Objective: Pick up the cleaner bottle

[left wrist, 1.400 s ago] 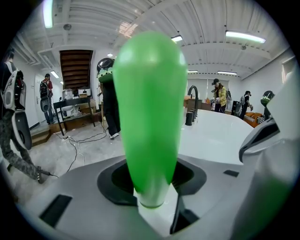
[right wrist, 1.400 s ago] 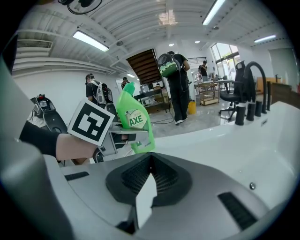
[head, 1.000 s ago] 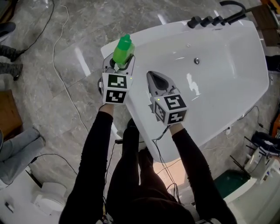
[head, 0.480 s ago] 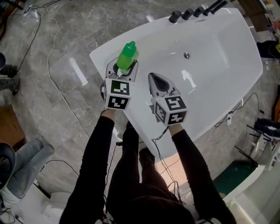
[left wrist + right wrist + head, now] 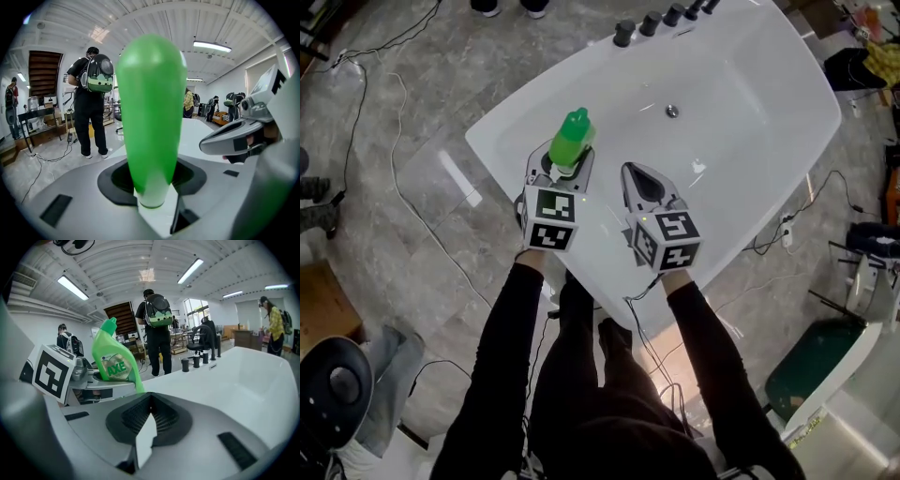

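One green cleaner bottle (image 5: 570, 139) stands upright, clamped between the jaws of the left gripper (image 5: 562, 161), over the near rim of the single white bathtub (image 5: 750, 112). Just beside it, the right gripper (image 5: 636, 173) is clenched on nothing, which makes two grippers

The cleaner bottle (image 5: 570, 139) is coloured bright green throughout, and a pale label with green lettering is seen on its side. The bathtub (image 5: 750, 141) is finished in glossy white, and its taps (image 5: 656, 21) in black. The floor (image 5: 422, 112) is patterned in veined grey marble. The left gripper (image 5: 566, 161) and the right gripper (image 5: 634, 178) are moulded in light grey and black, and black-and-white square markers are printed on their cubes. The sleeves (image 5: 511, 319) are coloured black.
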A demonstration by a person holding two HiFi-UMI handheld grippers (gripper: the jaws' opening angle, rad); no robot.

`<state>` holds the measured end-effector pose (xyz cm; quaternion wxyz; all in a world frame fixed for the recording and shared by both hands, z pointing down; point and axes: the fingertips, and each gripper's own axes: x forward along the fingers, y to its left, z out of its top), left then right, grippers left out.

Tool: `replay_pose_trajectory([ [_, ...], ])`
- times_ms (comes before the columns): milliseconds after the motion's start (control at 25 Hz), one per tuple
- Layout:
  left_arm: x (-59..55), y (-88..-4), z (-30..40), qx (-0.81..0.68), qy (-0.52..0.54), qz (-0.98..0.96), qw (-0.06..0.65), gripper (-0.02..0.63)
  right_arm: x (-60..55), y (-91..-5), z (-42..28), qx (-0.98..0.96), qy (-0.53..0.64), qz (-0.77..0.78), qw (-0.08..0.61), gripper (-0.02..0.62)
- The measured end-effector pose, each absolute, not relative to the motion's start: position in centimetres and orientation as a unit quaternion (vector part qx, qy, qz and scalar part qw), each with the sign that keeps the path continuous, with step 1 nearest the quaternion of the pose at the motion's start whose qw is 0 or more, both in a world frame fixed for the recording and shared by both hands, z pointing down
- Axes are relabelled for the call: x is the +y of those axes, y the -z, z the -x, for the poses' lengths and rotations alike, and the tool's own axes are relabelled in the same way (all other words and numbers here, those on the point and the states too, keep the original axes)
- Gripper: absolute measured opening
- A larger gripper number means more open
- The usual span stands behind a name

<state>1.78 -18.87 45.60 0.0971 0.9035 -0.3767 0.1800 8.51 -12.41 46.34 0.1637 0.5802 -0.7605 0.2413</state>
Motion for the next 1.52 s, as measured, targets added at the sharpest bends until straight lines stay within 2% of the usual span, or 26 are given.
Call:
replay_pose_trajectory([
  [920, -5.5, -41.6, -10.6, -0.319, -0.177, -0.928, 0.076, 0.193, -0.3, -43.1, -18.6, -0.724, -0.233, -0.636, 0.13, 0.002],
  [1520, 0.1, -39.8, -13.1, -0.3, -0.173, -0.936, 0.063, 0.193, 5.7, -41.6, -22.1, -0.715, -0.216, -0.654, 0.119, 0.002],
])
